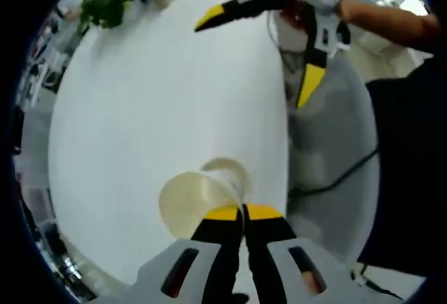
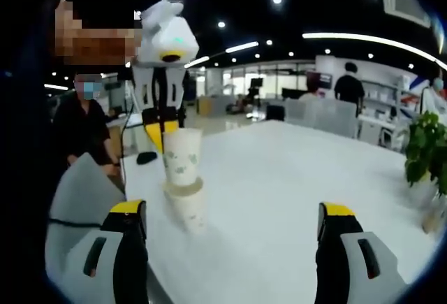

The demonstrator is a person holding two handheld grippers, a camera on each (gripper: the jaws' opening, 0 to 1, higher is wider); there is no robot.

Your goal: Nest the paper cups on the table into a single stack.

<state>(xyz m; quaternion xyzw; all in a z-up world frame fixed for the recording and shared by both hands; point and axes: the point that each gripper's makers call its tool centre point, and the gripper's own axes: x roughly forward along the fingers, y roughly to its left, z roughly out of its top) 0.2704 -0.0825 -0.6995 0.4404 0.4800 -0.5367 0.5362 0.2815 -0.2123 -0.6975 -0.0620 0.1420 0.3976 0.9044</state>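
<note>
No legible text, labels, brands or numbers anywhere; green print on the paper cup (image 2: 181, 152) unreadable.

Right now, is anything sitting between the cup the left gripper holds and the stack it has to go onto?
Nothing visible does. The left gripper, shut on the upper cup, holds it directly over the lower cup, bottom at the mouth. The right gripper is open and apart.

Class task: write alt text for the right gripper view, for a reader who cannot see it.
The left gripper holds a paper cup by its rim just above a lower cup standing on the white table. The right gripper, jaws wide apart, frames the foreground; a potted plant stands at the right edge.
</note>
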